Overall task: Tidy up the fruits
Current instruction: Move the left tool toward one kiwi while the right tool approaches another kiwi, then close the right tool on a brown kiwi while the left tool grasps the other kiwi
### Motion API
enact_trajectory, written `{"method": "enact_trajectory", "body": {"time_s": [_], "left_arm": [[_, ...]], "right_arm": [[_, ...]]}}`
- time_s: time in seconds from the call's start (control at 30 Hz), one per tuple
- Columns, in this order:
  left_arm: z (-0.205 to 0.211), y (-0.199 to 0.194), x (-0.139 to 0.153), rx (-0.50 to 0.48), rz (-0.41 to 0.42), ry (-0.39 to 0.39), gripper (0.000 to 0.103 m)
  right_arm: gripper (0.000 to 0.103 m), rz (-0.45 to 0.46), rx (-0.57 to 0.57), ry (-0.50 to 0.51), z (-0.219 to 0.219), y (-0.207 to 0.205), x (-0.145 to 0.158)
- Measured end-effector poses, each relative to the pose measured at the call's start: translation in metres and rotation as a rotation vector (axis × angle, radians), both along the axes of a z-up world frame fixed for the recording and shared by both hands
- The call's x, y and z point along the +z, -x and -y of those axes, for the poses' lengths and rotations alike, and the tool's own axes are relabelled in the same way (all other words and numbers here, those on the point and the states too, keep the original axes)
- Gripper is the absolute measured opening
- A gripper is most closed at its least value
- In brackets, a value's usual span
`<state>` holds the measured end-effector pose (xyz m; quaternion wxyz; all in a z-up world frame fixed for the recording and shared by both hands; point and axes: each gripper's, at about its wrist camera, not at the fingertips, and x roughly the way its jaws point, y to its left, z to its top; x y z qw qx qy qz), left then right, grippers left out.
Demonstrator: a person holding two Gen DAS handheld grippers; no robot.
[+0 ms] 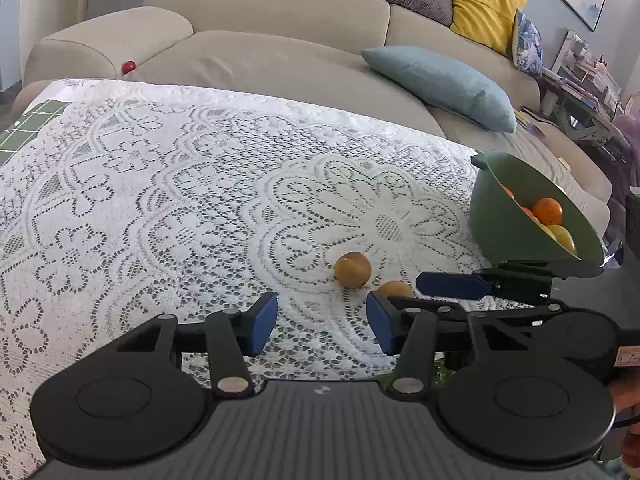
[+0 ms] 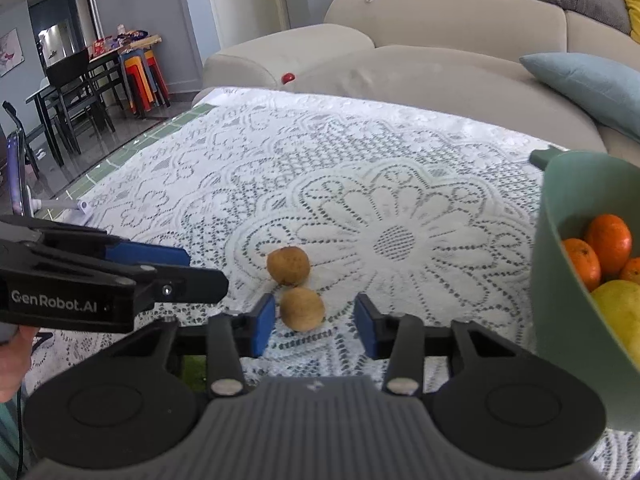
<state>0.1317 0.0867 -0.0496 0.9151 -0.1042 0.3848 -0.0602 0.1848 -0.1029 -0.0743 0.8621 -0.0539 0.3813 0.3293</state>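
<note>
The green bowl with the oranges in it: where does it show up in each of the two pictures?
Left wrist view: the green bowl sits at the right edge, beyond the two brown fruits.
Right wrist view: the green bowl fills the right edge, close and partly cut off.
Shared landmark: the big lace flower of the tablecloth, just left of the bowl in both.

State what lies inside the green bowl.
The green bowl shows three oranges above a yellow fruit. Anything deeper is hidden by its wall and the fruit.
</note>
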Motion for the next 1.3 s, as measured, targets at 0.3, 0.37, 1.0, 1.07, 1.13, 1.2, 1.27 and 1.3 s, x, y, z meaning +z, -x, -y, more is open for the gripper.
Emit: {"method": "enact_trajectory", "body": {"time_s": [0.3,0.37,1.0,1.07,1.13,1.2,1.27,1.3], "left_arm": [[0.0,-0.001,0.001,-0.008,-0.008,0.005,0.06],[0.001,-0.001,0.001,-0.011,-0.008,0.003,0.06],[0.014,-0.008,-0.001,-0.076,0.043,0.03,0.051],[0.017,-0.01,-0.001,-0.083,0.052,0.026,0.051],[0.019,-0.014,-0.002,-0.091,0.057,0.025,0.051],[0.023,-0.018,-0.004,-0.099,0.062,0.02,0.051],[0.029,-0.023,-0.007,-0.114,0.066,-0.002,0.05],[0.033,-0.024,-0.009,-0.121,0.07,-0.022,0.049]], "right_arm": [[0.023,-0.008,0.013,0.0,-0.007,-0.002,-0.006],[0.023,0.003,0.019,0.011,-0.009,-0.001,-0.006],[0.022,0.07,0.011,0.058,0.004,0.004,0.008],[0.022,0.068,0.0,0.051,0.01,0.002,0.01],[0.023,0.068,-0.024,0.057,0.016,0.0,0.011],[0.022,0.058,-0.036,0.057,0.021,-0.004,0.01],[0.022,0.053,-0.048,0.06,0.024,-0.005,0.009],[0.023,0.05,-0.052,0.064,0.025,-0.005,0.008]]}}
